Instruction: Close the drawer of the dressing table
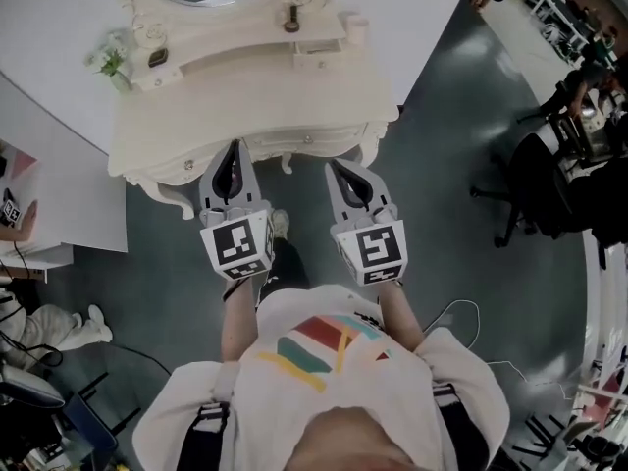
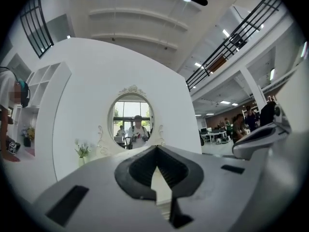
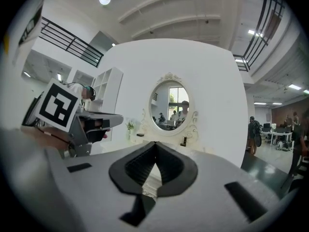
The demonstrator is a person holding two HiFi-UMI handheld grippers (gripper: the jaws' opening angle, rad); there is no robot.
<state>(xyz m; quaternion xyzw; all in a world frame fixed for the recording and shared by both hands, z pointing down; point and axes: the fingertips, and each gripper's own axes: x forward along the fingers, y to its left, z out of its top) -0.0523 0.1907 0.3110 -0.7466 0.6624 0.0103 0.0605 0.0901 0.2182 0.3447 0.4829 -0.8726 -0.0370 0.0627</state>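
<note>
Facing dressing table (image 1: 275, 101): left gripper (image 1: 234, 149), right gripper (image 1: 335, 168)

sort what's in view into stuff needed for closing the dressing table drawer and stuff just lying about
For the job:
white carved dressing table
small white upper drawer, sticking out
left gripper, shut
right gripper, shut

Just lying about:
small vase of pale flowers
small dark bottle
black office chair
</note>
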